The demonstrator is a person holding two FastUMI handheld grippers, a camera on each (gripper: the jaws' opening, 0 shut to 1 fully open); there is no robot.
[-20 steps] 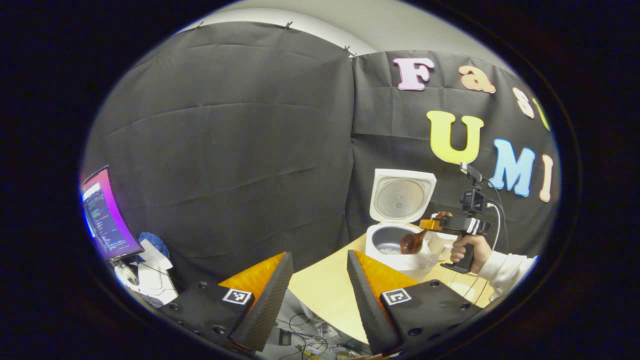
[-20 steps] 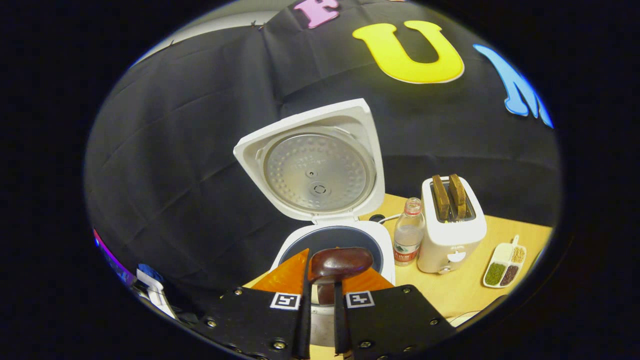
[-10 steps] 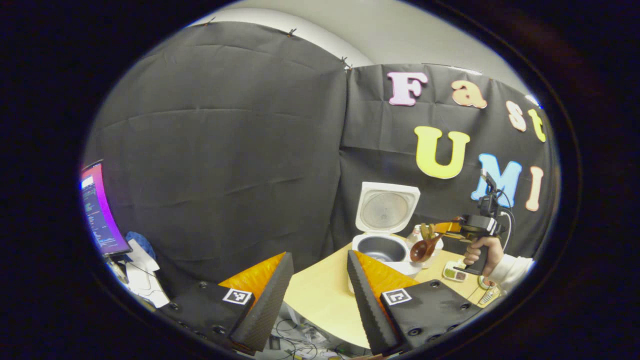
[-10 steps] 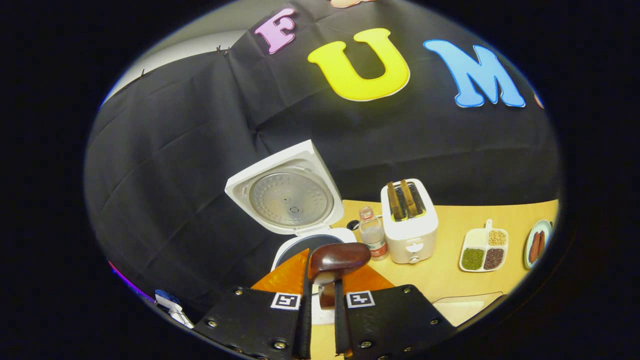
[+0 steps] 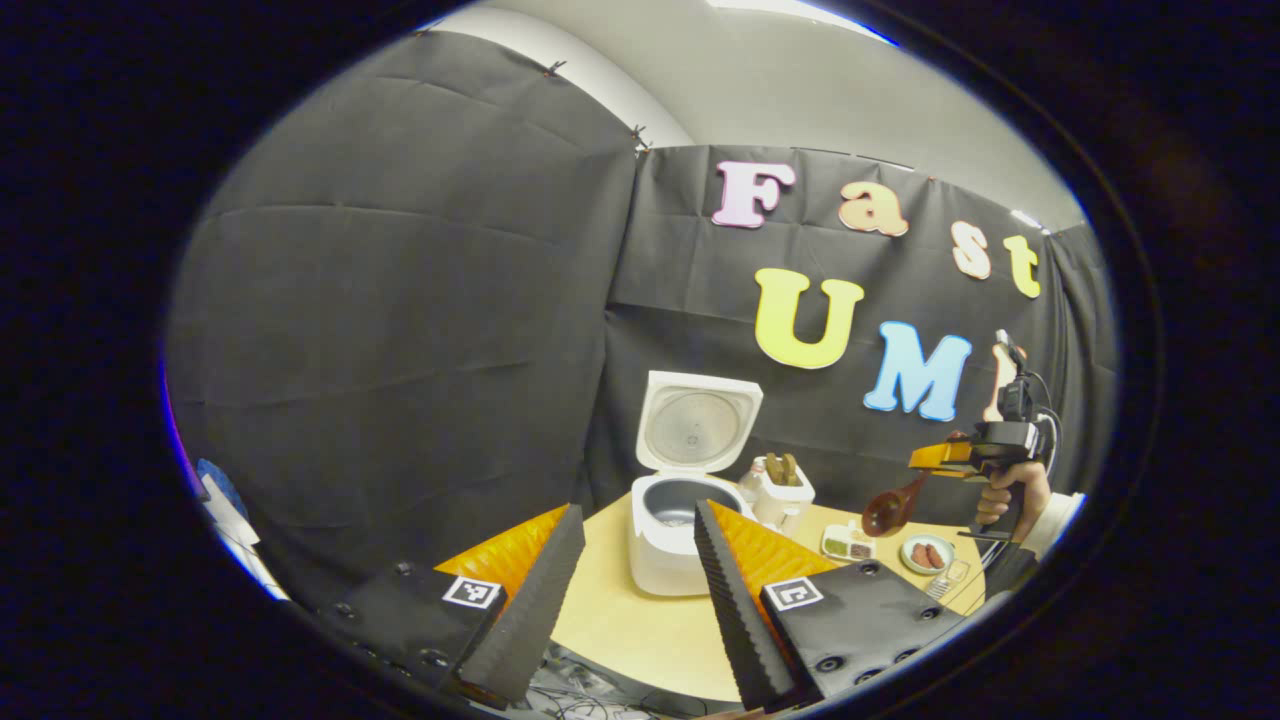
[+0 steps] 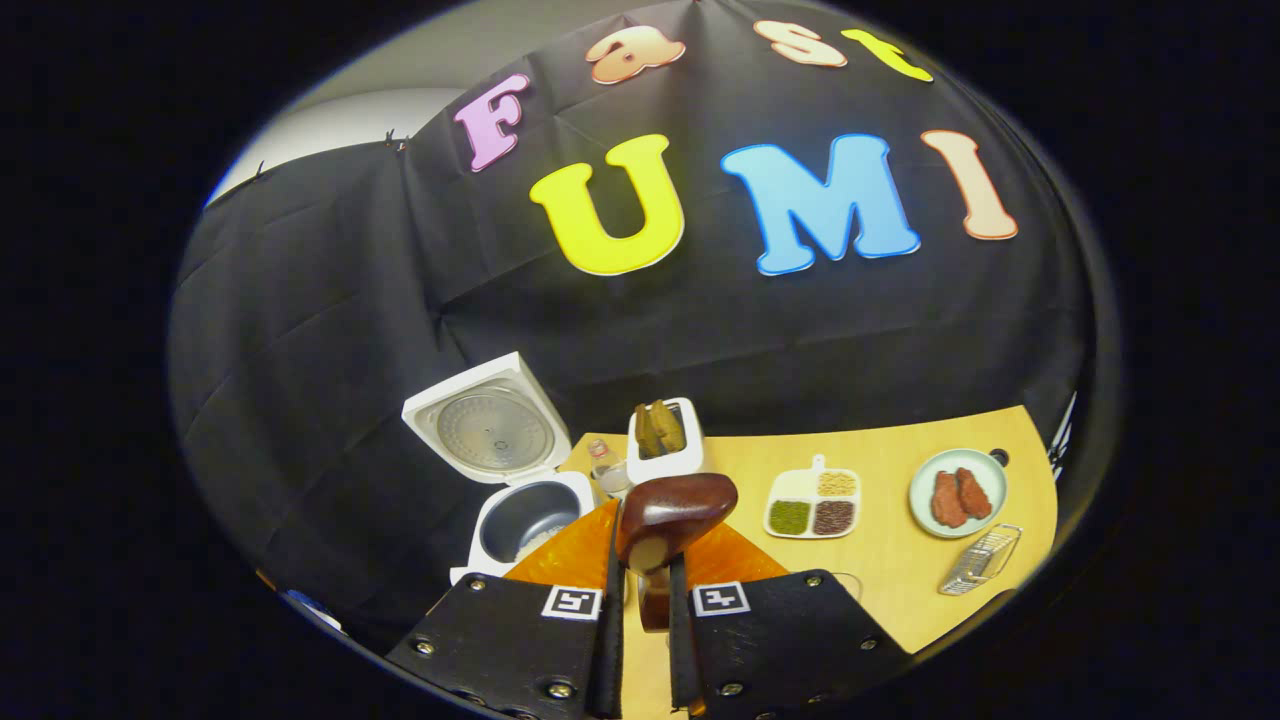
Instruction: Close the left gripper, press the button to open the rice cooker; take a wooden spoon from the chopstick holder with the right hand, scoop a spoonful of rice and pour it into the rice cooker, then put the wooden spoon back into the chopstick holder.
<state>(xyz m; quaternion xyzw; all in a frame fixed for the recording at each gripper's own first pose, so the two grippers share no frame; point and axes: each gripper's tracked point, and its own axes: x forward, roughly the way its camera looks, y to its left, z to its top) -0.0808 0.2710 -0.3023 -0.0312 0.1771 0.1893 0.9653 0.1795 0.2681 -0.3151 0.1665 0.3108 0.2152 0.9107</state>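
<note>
While the rice cooker (image 5: 672, 520) stands open on the counter (image 5: 620, 610) in the left gripper view, the left claw (image 5: 630, 560) is spread wide and holds nothing. Far to the right, a hand (image 5: 1005, 498) holds the right claw (image 5: 925, 458) up high, with the wooden spoon (image 5: 888, 510) hanging down from it. I think the rice is poured, so the step now is putting the spoon back. The next move needs the spoon stood up and slid into the chopstick holder.

In the right gripper view, the right claw (image 6: 640, 600) is pinching the spoon's handle, and the bowl of the spoon (image 6: 675, 505) looks empty. A little white rice lies in the cooker's pot (image 6: 528, 522). The toaster (image 6: 662, 440) has two slices in it. A split dish (image 6: 812, 505) holds green, dark and pale grains. A round plate (image 6: 958, 492) holds two sausages. A wire rack (image 6: 980, 560) lies near.
</note>
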